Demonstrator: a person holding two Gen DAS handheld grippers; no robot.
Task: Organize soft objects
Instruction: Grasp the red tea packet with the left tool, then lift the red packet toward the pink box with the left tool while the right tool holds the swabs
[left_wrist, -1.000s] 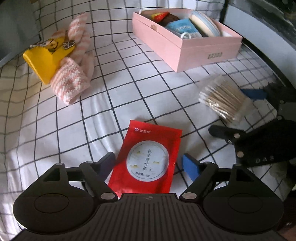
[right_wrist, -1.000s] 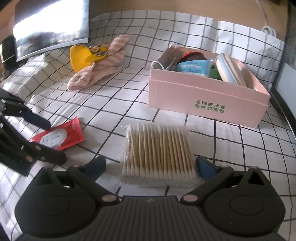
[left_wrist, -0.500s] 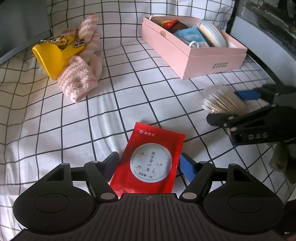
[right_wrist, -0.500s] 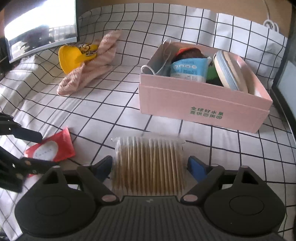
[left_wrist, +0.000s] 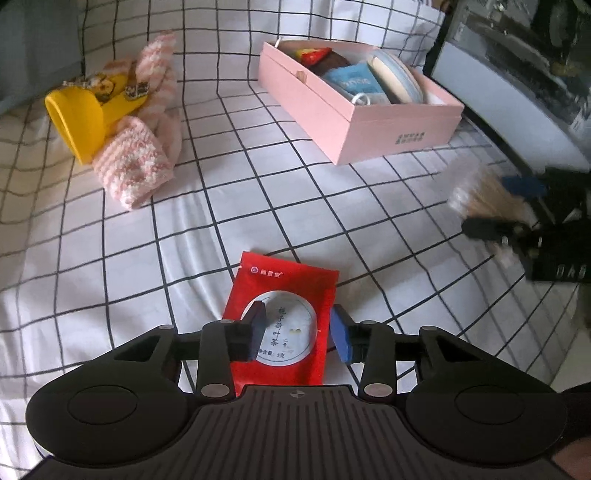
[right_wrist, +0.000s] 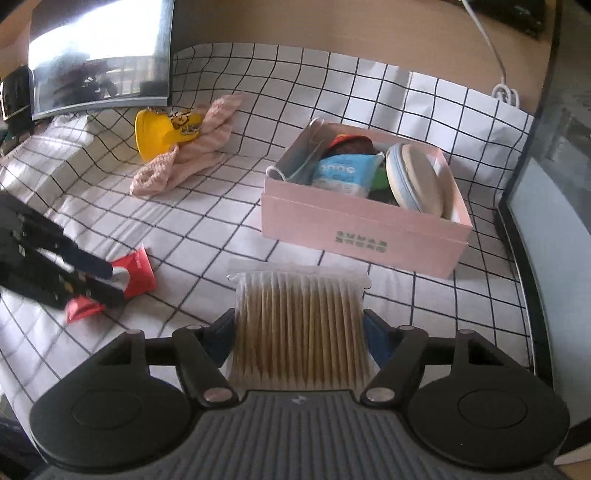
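White cloth (left_wrist: 258, 206) with a black grid covers the whole surface, wrinkled and soft beneath our grippers.

Our left gripper (left_wrist: 297, 332) sits low in its frame with the red sachet (left_wrist: 284, 295) between its blue pads. Its jaws have just been closing, and they now stand narrow: the left pad lies over the sachet's face, the right pad at its right edge. We cannot tell whether they press it yet. The sachet is flat, glossy foil, long axis running up the frame and leaning slightly right. A pale round label carries Chinese characters, four of them in a column; a small logo and more characters sit by its top edge. We cannot read them reliably.

Our right gripper (right_wrist: 299, 332) clamps the swab pack (right_wrist: 301, 325) across its width, pads tight on both sides, jaws just closed in to it. The pack is clear plastic over wooden sticks, which run up the frame towards the box (right_wrist: 362, 236).

That box is pink card, rectangular, open-topped, with blurred green print on its front wall. It stands in the upper right of both views, holding a blue packet, a face mask and a round pouch.

At upper left lie a yellow cup (left_wrist: 77, 122) and a fluffy pink-striped cloth (left_wrist: 140, 162), touching.
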